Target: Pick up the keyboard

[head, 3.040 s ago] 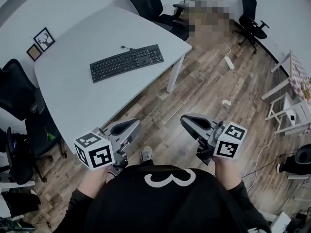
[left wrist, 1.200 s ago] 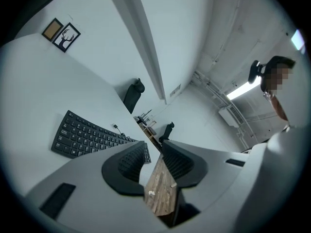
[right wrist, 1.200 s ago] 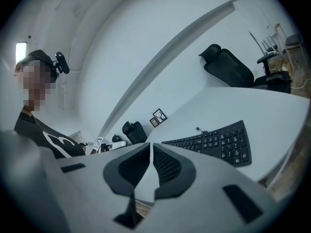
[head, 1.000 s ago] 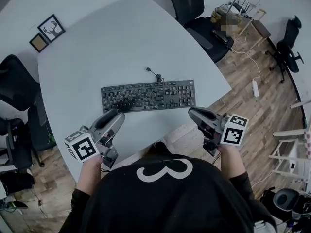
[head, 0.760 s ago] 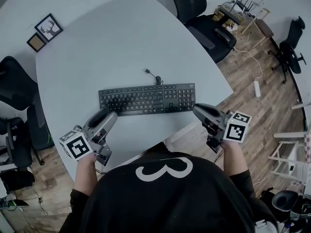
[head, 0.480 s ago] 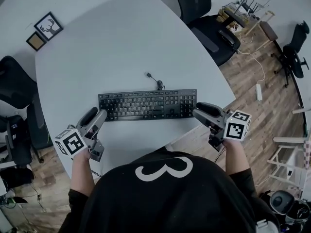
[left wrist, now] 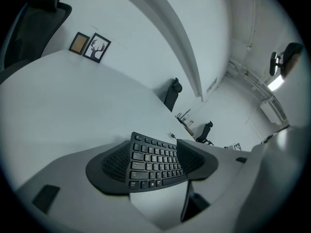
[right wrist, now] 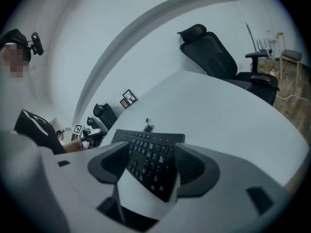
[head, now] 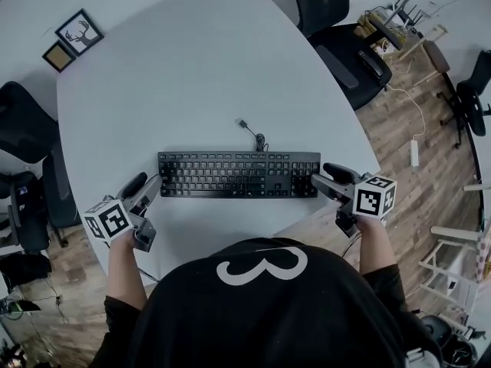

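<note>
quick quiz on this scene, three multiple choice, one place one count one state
1. The keyboard lies: A in a drawer; B on the white table; C on a shelf.
2. Framed pictures shown: A one; B two; C four.
3. The left gripper and right gripper are: A shut; B clamped on the keyboard; C open.
Key: B, flat on the tabletop. B, two frames at the far corner. C, both have just been opening; jaws apart, a keyboard end in each gap, ungripped.

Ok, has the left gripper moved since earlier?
Yes. The left gripper has slid from the front of the keyboard to its left end; its jaws have just been opening, that end seen between them, ungripped.
</note>
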Demonstrator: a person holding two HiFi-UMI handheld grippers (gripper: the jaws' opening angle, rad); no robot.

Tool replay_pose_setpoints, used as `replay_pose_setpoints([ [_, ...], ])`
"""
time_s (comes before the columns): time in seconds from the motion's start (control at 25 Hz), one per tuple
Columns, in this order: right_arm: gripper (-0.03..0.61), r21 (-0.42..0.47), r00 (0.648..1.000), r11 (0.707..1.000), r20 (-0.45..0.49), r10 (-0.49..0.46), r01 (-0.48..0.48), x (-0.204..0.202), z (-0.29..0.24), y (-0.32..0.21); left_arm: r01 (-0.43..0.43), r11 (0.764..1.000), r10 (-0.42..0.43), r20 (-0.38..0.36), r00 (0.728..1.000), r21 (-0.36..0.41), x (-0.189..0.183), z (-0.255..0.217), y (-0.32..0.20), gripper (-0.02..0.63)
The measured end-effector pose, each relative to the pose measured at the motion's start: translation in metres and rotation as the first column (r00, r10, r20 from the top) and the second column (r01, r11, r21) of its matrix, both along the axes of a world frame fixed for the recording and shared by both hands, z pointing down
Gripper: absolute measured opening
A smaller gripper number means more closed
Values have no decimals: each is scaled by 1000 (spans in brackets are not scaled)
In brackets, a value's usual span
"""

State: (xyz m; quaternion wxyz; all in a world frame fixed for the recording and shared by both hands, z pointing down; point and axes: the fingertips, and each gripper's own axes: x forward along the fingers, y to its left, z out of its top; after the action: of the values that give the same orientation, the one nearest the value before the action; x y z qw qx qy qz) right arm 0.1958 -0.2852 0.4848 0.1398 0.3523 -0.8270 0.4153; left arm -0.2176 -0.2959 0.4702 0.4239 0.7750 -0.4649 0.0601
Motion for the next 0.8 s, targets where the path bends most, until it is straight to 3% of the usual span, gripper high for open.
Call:
replay_pose_setpoints([
  [0.48, 285, -184, 996, 981, -49, -76, 66, -1, 47, 2, -38, 989, 40, 11, 999, -143, -9, 60, -12, 296],
  [0.64, 285, -226, 993, 970, -52, -106, 92, -4, 54, 3, -72, 982, 83, 57, 995, -173, -4, 71, -16, 296],
  [0.8, 285, -238, 993, 966, -46, -110, 96, -5, 57, 3, -73, 981, 84, 54, 995, -181, -6, 72, -19, 296],
])
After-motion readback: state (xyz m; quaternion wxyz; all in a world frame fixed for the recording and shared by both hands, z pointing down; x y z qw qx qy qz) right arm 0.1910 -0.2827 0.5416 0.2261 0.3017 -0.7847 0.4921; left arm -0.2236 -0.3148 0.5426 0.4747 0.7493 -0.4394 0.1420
